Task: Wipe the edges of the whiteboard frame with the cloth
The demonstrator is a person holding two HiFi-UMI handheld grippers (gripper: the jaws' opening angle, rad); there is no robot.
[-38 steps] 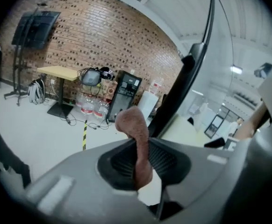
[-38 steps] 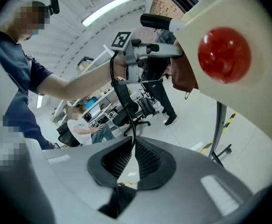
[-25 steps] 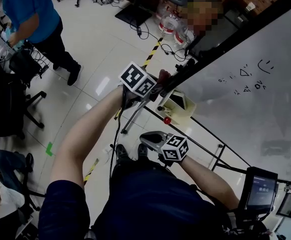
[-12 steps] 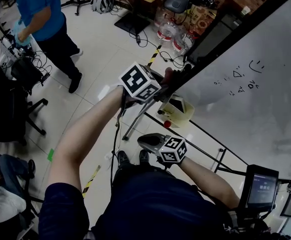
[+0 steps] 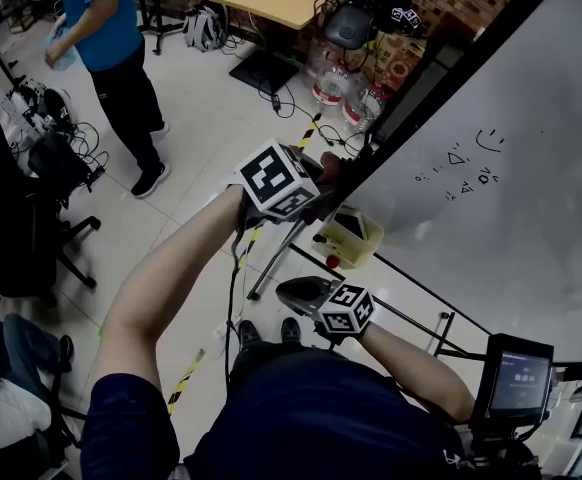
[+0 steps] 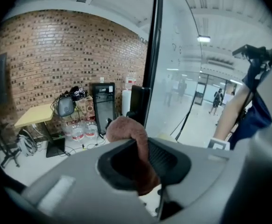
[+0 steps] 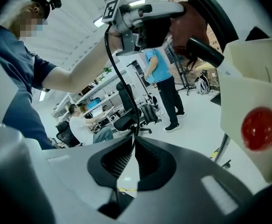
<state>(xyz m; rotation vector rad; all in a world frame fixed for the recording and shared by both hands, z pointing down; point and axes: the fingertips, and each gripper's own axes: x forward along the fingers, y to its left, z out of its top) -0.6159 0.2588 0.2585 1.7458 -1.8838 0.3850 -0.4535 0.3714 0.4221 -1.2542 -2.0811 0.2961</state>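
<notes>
Since a sec ago the left gripper (image 5: 316, 186) had climbed the board's side edge, its marker cube rolled a bit. Biggest thing was the whiteboard (image 5: 531, 218), filling the head view's right. Its black frame (image 5: 441, 73) ran as one long bar up and away from that gripper (upright in the left gripper view), so the length left to wipe prob. lay above, along that axis. Left jaws were clamped on the brown cloth (image 5: 329, 171), which sat at the frame edge, seemingly touching it. The right gripper (image 5: 289, 288) hung lower, well apart from the frame, jaws closed on nothing, so the left hand was clearly nearer. Writing: a few small marker doodles (image 5: 471, 168) on the board, no legible words, no brand seen.
</notes>
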